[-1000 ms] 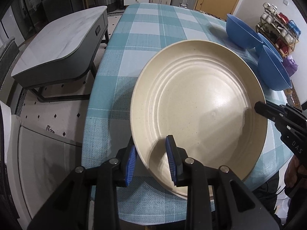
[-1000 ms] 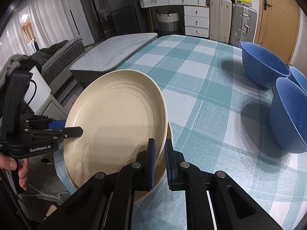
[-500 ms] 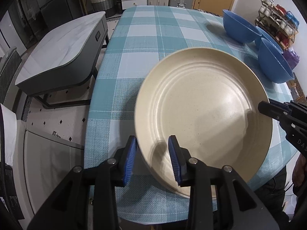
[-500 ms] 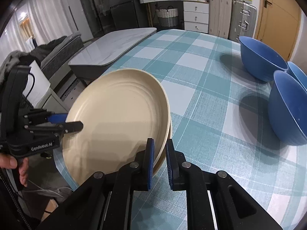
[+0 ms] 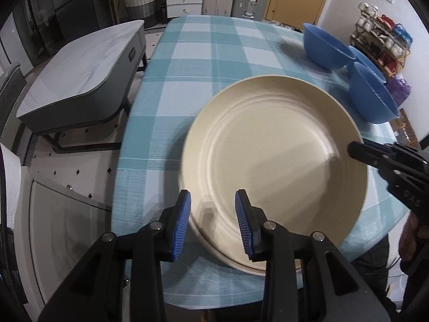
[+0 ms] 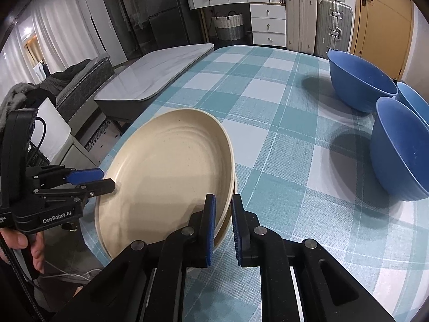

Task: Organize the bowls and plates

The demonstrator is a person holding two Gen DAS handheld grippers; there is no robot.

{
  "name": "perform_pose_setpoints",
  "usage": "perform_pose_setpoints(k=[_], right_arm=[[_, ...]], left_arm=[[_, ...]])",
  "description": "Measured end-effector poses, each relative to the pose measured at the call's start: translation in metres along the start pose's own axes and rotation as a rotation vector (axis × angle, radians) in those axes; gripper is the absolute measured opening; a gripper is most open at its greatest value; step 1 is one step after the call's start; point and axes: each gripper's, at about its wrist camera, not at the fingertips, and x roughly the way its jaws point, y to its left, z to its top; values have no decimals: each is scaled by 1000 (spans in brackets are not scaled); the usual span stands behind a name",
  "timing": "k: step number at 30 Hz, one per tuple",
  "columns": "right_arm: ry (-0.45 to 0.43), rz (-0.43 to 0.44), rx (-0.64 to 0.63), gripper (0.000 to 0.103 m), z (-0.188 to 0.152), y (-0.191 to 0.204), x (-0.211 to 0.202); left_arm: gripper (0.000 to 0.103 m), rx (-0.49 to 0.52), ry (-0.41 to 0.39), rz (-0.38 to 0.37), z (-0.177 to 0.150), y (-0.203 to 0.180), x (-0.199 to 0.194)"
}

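Stacking step, by the look of it. Holds the round cream speckled plate (image 6: 166, 166) by its near rim in the right gripper (image 6: 222, 230), blue pads nearly together and pressed on either face of the edge. Sits directly over a second matching cream plate (image 6: 229, 222), almost nested, with only a thin sliver of the lower rim peeking out under the held edge. Lies at the near left corner of the teal-and-white checked tablecloth (image 6: 268, 102), close to the table's edge.

Straddles the opposite side of the same upper rim with the left gripper (image 5: 213, 222), blue pads set partly apart, one outside the edge and one over the plate's inner slope, neither visibly pressing. Looks let go on that side, so bears no weight there.

Comes down to one relation for the next move: upper plate over lower, centres nearly matched, right-hand edge the last supported point. Probably calls for lowering that edge straight down and loosening the right pads, then drawing both grippers outward, away from the plate's centre. Risks dragging the top plate off-centre, toward the table edge, if pulled sideways before release.

Leaves three deep blue plastic bowls (image 6: 359, 80) unstacked at the far right, well apart from the plates and nearer the right hand.
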Motion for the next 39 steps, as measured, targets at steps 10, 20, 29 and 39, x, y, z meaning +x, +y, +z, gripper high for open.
perform_pose_setpoints(k=[10, 20, 29, 39], right_arm=[[62, -21, -40, 12, -3, 3, 15], [49, -31, -55, 12, 6, -7, 15], [89, 76, -8, 12, 4, -16, 39], [104, 54, -51, 13, 10, -10, 43]], left_arm=[[34, -10, -5, -9, 1, 2, 1], [34, -71, -9, 4, -2, 24, 2], [40, -106, 4, -3, -4, 37, 8], [40, -131, 40, -16, -9, 43, 18]])
